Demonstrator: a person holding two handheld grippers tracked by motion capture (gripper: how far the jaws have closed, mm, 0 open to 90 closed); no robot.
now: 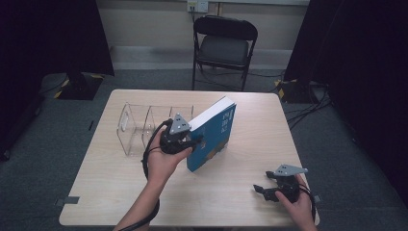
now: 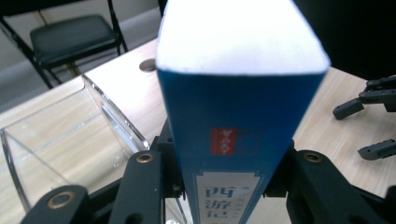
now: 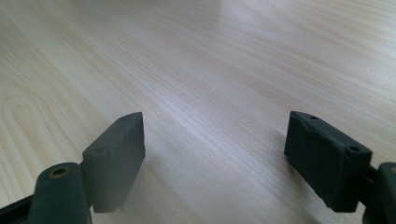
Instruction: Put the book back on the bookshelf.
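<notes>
A thick blue book [image 1: 211, 135] with white page edges stands tilted near the middle of the wooden table [image 1: 110, 187]. My left gripper [image 1: 192, 143] is shut on its spine side, holding it up off the table. In the left gripper view the book's blue spine [image 2: 233, 140] fills the gap between both jaws, which press on its covers. A clear plastic divider rack [image 1: 139, 126] stands just left of the book. My right gripper [image 1: 262, 191] rests low near the table's front right, open, with bare wood between its pads [image 3: 116, 154].
A black folding chair [image 1: 223, 45] stands beyond the table's far edge. Dark stands and cables sit on the floor at both sides. The clear rack [image 2: 60, 140] lies close to the left jaw. My right gripper's jaws [image 2: 369, 126] appear farther off.
</notes>
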